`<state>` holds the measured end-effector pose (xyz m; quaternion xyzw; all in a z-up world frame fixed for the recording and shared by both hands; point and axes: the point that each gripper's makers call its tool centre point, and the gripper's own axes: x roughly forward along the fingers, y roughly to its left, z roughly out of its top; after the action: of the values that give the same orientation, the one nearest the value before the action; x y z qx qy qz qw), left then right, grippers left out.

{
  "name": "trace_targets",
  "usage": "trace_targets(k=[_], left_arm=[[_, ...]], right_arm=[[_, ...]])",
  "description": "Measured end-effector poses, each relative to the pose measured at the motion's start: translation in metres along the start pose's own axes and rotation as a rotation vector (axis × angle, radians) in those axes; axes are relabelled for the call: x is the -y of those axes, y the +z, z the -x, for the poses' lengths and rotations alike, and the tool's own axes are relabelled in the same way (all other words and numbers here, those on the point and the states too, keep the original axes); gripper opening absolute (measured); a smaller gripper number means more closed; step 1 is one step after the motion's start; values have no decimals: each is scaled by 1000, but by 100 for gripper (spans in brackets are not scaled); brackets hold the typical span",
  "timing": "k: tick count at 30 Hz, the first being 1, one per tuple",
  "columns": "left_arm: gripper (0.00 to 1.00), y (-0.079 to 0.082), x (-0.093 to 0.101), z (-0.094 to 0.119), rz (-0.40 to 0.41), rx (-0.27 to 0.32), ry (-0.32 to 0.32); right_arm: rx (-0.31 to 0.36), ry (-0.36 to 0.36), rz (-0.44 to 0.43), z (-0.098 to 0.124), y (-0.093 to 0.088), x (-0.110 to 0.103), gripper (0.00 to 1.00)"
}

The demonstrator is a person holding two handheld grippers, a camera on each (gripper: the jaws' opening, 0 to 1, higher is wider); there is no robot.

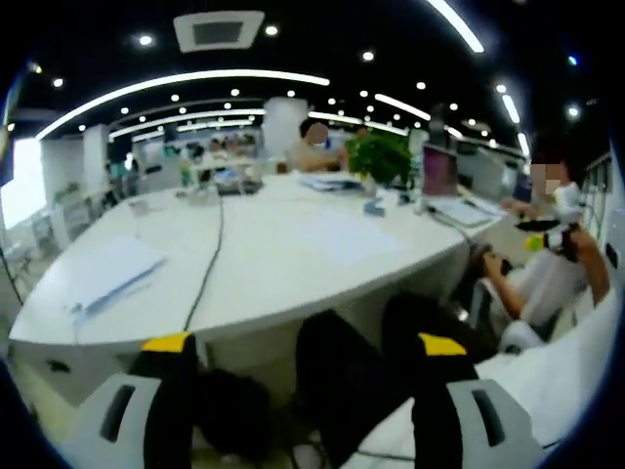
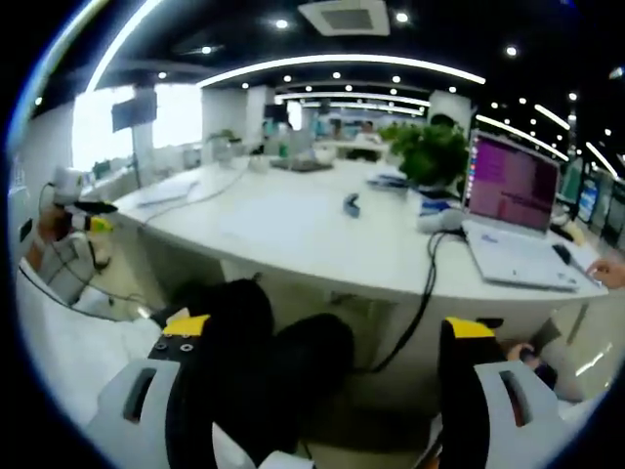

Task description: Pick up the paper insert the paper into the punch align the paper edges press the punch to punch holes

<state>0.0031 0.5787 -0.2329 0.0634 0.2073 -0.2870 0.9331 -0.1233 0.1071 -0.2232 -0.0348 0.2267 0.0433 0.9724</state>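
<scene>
My left gripper point(image 1: 305, 344) is open, its yellow-tipped jaws wide apart with nothing between them, held low in front of the big white table point(image 1: 264, 293). A stack of paper point(image 1: 112, 274) lies on the table's near left part, and a single sheet point(image 1: 342, 236) lies near its middle. My right gripper point(image 2: 327, 327) is also open and empty, below the table's edge point(image 2: 322, 274). Paper sheets point(image 2: 171, 189) lie far left on the table. I cannot make out a punch.
A black cable point(image 1: 207, 264) crosses the table. A plant point(image 2: 430, 149), an open laptop point(image 2: 513, 210) with its cable point(image 2: 425, 283), and a small blue object point(image 2: 352, 203) stand farther back. Dark chair backs point(image 1: 342, 371) sit before the jaws. A seated person point(image 1: 547, 274) holds a yellow-tipped device.
</scene>
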Motion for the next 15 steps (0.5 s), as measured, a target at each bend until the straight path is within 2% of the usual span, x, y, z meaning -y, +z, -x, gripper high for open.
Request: trace_targets(k=[5,15], left_arm=[[90,-2,10,3,-6,6,-7],[90,4,14,1,-13,17,-10]], right_arm=[[8,-6,7,5,0,1,95],[-12,-24,28,6,-4,5,95]])
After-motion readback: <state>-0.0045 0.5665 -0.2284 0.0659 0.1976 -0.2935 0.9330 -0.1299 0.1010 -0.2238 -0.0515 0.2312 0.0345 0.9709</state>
